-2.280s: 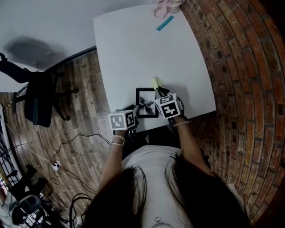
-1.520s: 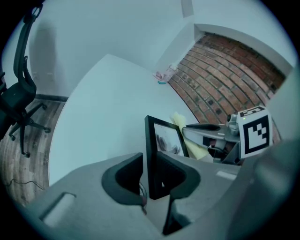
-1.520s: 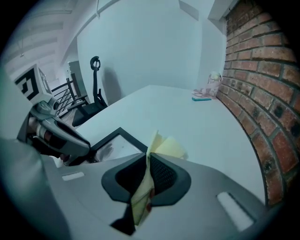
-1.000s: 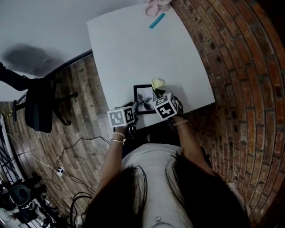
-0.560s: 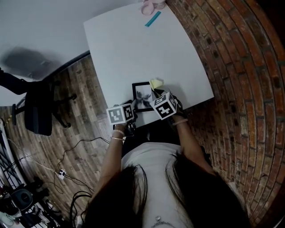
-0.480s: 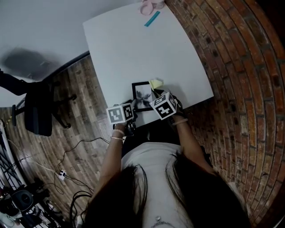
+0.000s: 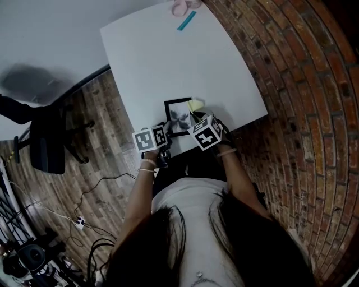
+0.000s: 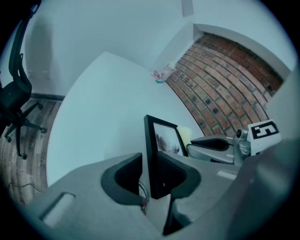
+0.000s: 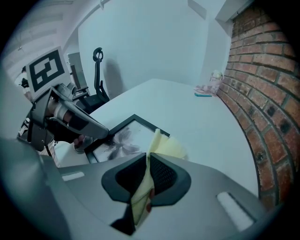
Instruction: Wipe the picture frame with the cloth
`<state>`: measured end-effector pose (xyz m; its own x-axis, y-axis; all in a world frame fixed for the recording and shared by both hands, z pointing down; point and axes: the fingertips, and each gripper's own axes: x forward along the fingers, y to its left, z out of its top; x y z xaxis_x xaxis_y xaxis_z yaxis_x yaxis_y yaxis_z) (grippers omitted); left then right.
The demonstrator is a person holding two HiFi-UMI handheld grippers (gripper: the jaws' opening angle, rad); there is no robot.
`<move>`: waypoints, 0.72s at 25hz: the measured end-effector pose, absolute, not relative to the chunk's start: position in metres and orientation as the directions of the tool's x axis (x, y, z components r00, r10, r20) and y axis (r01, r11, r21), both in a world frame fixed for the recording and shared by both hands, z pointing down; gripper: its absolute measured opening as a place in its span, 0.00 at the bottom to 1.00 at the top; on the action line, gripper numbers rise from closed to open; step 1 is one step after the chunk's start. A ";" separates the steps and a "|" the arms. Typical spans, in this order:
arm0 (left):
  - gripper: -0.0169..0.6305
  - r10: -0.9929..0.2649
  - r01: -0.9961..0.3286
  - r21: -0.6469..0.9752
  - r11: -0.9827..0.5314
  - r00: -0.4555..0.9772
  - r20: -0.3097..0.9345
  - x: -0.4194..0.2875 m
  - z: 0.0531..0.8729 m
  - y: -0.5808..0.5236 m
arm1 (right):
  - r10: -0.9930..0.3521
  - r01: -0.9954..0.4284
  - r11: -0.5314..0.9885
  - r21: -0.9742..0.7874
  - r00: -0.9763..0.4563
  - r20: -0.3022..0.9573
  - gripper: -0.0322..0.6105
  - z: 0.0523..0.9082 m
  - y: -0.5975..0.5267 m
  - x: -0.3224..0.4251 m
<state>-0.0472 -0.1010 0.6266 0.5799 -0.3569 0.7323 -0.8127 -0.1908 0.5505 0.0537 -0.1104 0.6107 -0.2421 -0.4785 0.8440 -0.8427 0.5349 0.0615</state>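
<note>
Head view. Shows picture frame (image 7: 178, 115) lying on white table (image 7: 168, 56), close to near edge. Places left gripper (image 7: 166, 133) at frame's near-left corner and right gripper (image 7: 197, 116) at its right side. Finds yellow cloth (image 7: 196, 105) bunched against frame's far-right corner. Records pink object (image 7: 182, 7) and teal strip (image 7: 187, 21) at table's far edge, well apart from frame. Notes office chair (image 7: 47, 137) on wood floor (image 7: 106, 106) to left, brick surface (image 7: 303, 84) to right.

Left gripper view. Finds left gripper (image 8: 147, 161) with jaws apart, having just been opening. Shows picture frame (image 8: 164, 138) with its black left edge standing between them, close against right jaw, thin light gap on left-jaw side. Not clamped. Shows right gripper (image 8: 193, 143) beyond frame at right, cloth (image 8: 186, 135) just ahead of its tips.

Right gripper view. Finds right gripper (image 9: 147, 161) with jaws closed on cloth (image 9: 166, 147): pinched fold running down between pads, remainder spilling out at far side, beside frame's right edge. Shows picture frame (image 9: 119, 140) on table (image 9: 187, 112) left of cloth, dark flower print visible. Places left gripper (image 9: 105, 133) at frame's near-left side.
</note>
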 end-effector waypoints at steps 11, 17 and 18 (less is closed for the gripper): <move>0.19 -0.356 -0.813 0.544 -0.208 0.581 0.732 -0.047 0.627 -0.101 | -0.472 -0.841 0.536 0.074 -0.226 0.852 0.10 0.612 -0.095 0.051; 0.19 -0.360 -0.813 0.544 -0.206 0.580 0.731 -0.047 0.626 -0.100 | -0.471 -0.844 0.532 0.072 -0.224 0.853 0.10 0.612 -0.085 0.051; 0.19 -0.360 -0.813 0.545 -0.206 0.580 0.731 -0.047 0.627 -0.100 | -0.472 -0.844 0.531 0.073 -0.223 0.853 0.10 0.612 -0.084 0.051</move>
<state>-0.0468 -0.1003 0.6265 0.5804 -0.3597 0.7306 -0.8131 -0.2058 0.5445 0.0513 -0.0836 0.6118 -0.2232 -0.4716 0.8531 -0.8441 0.5312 0.0728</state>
